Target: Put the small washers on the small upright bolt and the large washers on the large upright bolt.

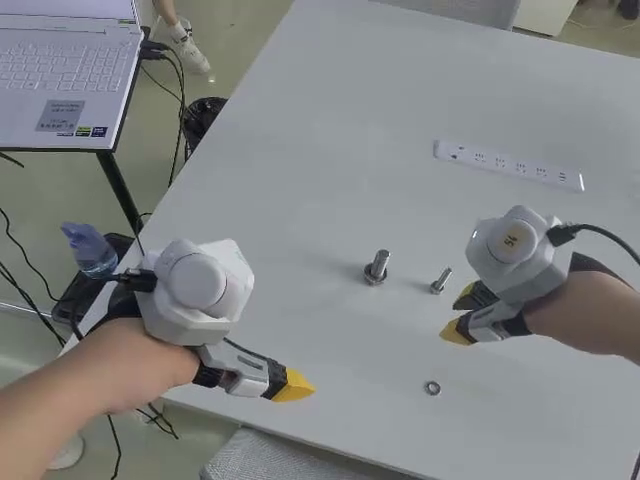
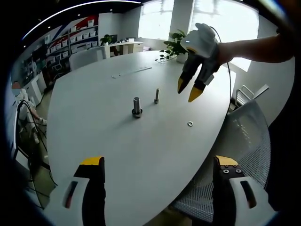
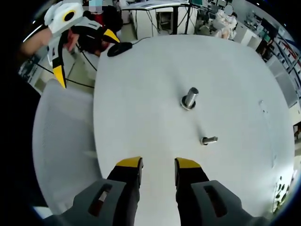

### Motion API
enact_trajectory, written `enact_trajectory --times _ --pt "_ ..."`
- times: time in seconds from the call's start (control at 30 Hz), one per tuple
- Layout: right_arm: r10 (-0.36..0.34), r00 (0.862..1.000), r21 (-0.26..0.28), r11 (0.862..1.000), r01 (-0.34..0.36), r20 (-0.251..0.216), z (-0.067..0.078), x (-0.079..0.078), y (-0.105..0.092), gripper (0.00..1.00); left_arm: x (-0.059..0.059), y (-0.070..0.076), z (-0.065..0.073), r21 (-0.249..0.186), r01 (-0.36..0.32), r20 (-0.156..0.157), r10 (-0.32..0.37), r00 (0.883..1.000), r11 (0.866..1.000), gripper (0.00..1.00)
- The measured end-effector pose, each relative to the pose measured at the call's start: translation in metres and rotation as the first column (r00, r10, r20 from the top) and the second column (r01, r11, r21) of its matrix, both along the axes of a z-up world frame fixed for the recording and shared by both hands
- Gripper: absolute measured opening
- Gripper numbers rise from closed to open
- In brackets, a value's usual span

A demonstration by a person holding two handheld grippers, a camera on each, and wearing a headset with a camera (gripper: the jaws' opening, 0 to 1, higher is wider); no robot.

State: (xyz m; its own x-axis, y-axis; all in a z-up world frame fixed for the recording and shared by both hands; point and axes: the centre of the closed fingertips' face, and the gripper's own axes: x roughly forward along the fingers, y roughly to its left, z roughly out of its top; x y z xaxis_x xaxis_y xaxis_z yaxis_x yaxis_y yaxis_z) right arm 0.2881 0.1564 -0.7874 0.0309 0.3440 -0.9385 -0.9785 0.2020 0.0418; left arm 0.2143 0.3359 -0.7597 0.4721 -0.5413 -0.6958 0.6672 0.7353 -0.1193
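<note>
Both yellow-tipped grippers are empty: the right gripper (image 1: 460, 315) narrowly parted, the left gripper (image 2: 159, 162) spread wide. One small silver washer (image 1: 432, 388) lies flat on the white table (image 1: 330, 130), near the slim upright steel bolt (image 1: 440, 281). Best pinch its rim from above, lowering it level over that bolt.

The right gripper (image 3: 158, 165), dark grey with yellow-tipped jaws, hangs over the near part of a white tabletop with a rounded edge (image 3: 141, 108). Its jaws are parted, with bare table between them. Ahead stands a large steel bolt (image 3: 189, 98), head down on the table. A small steel bolt (image 3: 209, 140) sits nearer and to the right, apart from it. At upper left the white left gripper (image 3: 84, 55) hovers beyond the table edge, jaws spread wide, near a pale grey mesh chair back (image 3: 56, 141).
</note>
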Motion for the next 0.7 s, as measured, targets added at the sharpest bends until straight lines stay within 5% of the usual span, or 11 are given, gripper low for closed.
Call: enact_trajectory --times 0.7 --pt "-0.019 1.0 -0.018 1.0 0.019 -0.016 -0.025 -0.033 -0.015 0.3 -0.008 0.0 -0.002 0.015 0.005 -0.011 -0.005 1.0 1.0 0.91"
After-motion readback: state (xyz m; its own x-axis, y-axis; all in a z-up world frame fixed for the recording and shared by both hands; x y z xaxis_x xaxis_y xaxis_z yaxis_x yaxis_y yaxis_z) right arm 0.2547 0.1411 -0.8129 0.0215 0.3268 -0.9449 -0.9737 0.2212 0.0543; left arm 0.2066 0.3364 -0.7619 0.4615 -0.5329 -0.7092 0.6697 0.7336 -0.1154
